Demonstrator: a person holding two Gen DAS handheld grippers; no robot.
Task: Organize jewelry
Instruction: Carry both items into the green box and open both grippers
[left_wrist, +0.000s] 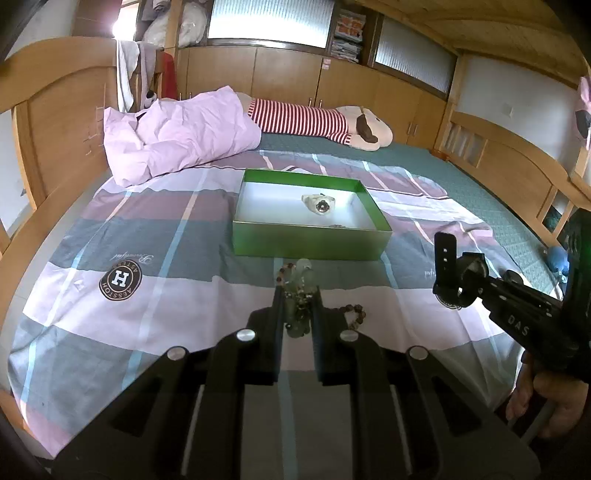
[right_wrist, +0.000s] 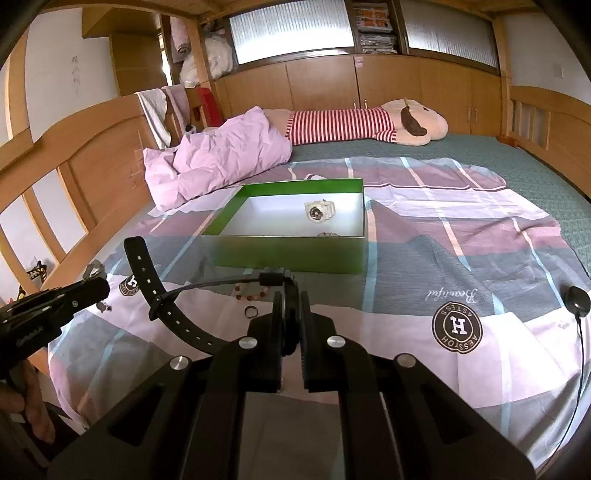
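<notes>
inside green box (left_wrist: 310, 242) a white watch (left_wrist: 319, 203), left fingers (left_wrist: 295, 295) pinching beaded bracelet (left_wrist: 295, 284), right fingers (right_wrist: 293, 295) clamping black watch (right_wrist: 166, 295)

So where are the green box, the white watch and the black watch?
green box (left_wrist: 310, 242), left wrist view, front wall.
white watch (right_wrist: 320, 211), right wrist view, its dial.
black watch (left_wrist: 445, 266), left wrist view, its strap.

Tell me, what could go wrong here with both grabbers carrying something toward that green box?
The black watch is pinched at one spot by the right gripper, its long strap hanging free; it might snag the green box wall. The left gripper holds a bead bracelet whose loose loops could slip out. A white watch already lies in the box, so a careless drop may land on it.
</notes>
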